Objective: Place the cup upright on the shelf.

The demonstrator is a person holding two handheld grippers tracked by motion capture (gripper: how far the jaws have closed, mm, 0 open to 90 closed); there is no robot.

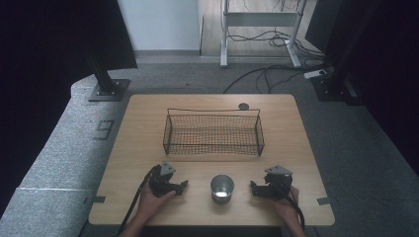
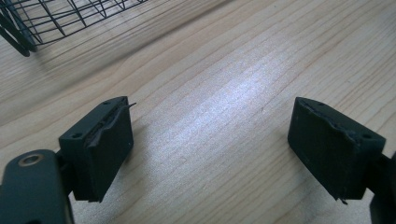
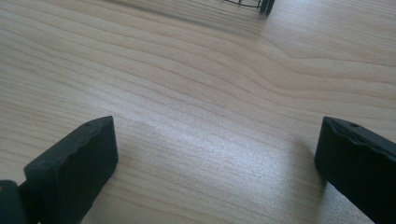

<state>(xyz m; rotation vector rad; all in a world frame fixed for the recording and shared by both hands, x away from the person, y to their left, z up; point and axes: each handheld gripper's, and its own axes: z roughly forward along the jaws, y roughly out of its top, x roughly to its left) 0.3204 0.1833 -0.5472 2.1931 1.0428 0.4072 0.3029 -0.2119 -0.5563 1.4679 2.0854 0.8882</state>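
Observation:
A small shiny metal cup (image 1: 222, 188) stands upright near the table's front edge, midway between the two hands. To its left my left gripper (image 1: 184, 185) rests low over the wood, held in a hand, and points toward the cup. Its jaws stand wide apart with bare table between them (image 2: 210, 144). On the cup's right my right gripper (image 1: 253, 188) points inward at the cup, also held in a hand. It is open too, with only wood grain between its black pads (image 3: 215, 158). A black wire basket (image 1: 213, 132) sits behind the cup at the table's middle.
The wooden table (image 1: 143, 143) carries a small dark round disc (image 1: 243, 106) by its far edge. A corner of the basket (image 2: 28, 23) shows in the left gripper view. Beyond the table lie grey carpet, cables and stand bases (image 1: 108, 89).

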